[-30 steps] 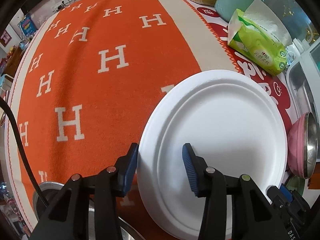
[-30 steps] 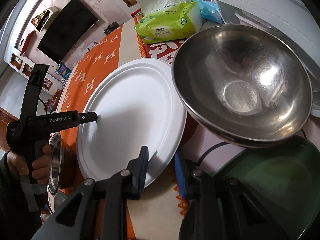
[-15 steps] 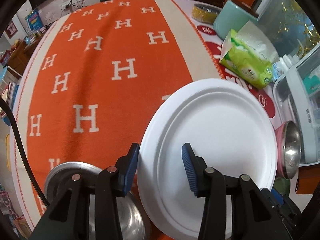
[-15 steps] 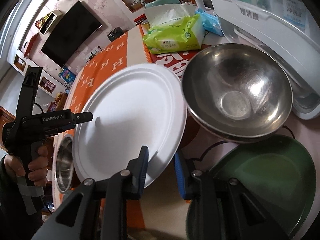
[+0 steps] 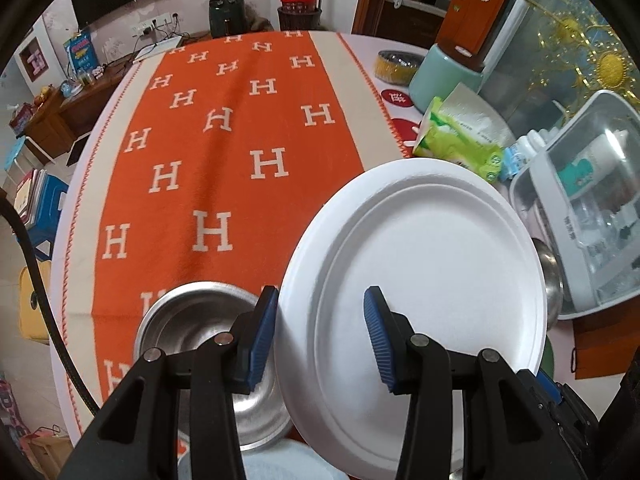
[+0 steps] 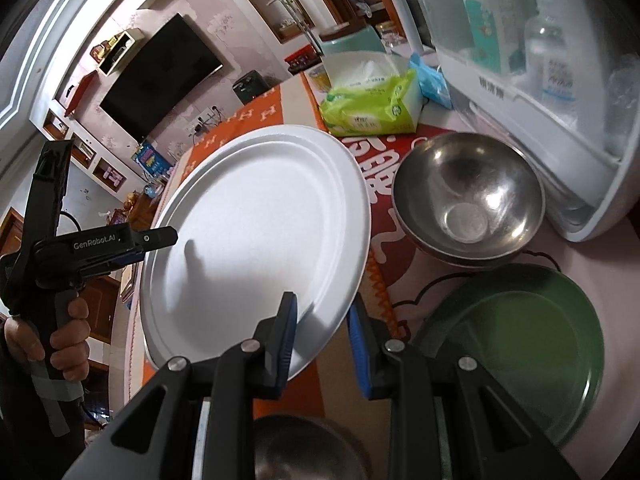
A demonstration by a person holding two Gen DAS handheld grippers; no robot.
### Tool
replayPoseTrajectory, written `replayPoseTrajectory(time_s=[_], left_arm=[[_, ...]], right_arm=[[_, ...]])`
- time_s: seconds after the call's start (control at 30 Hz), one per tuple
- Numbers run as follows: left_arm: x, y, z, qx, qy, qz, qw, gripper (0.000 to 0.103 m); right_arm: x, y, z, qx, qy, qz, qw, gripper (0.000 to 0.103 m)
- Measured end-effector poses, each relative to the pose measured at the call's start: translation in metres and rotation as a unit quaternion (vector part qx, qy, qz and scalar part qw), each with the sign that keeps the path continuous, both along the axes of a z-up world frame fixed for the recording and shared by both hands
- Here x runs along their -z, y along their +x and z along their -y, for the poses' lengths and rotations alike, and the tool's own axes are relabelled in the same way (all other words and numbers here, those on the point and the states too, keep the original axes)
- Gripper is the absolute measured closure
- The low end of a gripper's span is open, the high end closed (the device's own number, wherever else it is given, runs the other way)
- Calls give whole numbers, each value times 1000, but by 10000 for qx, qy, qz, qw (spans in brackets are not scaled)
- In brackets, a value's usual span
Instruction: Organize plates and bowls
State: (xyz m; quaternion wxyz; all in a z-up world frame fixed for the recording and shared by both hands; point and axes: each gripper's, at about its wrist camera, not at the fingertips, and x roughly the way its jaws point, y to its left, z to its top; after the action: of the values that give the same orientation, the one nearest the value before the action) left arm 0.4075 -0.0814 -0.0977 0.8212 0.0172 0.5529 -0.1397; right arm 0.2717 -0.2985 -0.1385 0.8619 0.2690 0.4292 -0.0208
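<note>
White plate (image 5: 420,280) was up in the air, tilted, off the surface (image 5: 360,56), held from two opposite sides of its rim. It hung above the near edge of the surface, between the orange cloth (image 5: 208,160) and the dishes by the right edge.

Left claw (image 5: 320,336) was grasping the plate: rim sat between its fingers, one over the face, one outside the rim. Seen in the right wrist view, the upper finger lay on the rim and cast a shadow on the plate. Right claw (image 6: 322,320) was clamped on the opposite rim, jaws narrow, edge of the plate between the pads. A hand (image 6: 60,332) gripped the left tool's handle.

Why two claws: probably because the plate looked thin and wide, so one pinch at the rim would let it sag or swing. Support on both sides kept it steady.

Green plate (image 6: 520,340) lay flat near the right edge, just beside stacked steel bowls (image 6: 468,204). Judging by that, plates were being gathered there and bowls nested, so the white plate likely goes on the green one.

Another steel bowl (image 5: 192,320) sat on the cloth at the near edge, below the left claw, not yet stacked. Tissue pack (image 6: 372,108) and grey lidded box (image 6: 520,80) crowded the far right corner, so clearance there looked tight.
</note>
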Motion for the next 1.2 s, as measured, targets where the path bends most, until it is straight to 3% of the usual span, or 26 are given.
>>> replayPoseTrajectory(time_s=[0.47, 1.2], left_arm=[[-52, -83, -17, 207, 1, 285, 9994, 60], [-83, -234, -69, 99, -383, 440, 9982, 60]], right_arm=[[-37, -59, -14, 54, -45, 334, 9994, 77], [-77, -168, -53, -328, -778, 641, 9944, 77]])
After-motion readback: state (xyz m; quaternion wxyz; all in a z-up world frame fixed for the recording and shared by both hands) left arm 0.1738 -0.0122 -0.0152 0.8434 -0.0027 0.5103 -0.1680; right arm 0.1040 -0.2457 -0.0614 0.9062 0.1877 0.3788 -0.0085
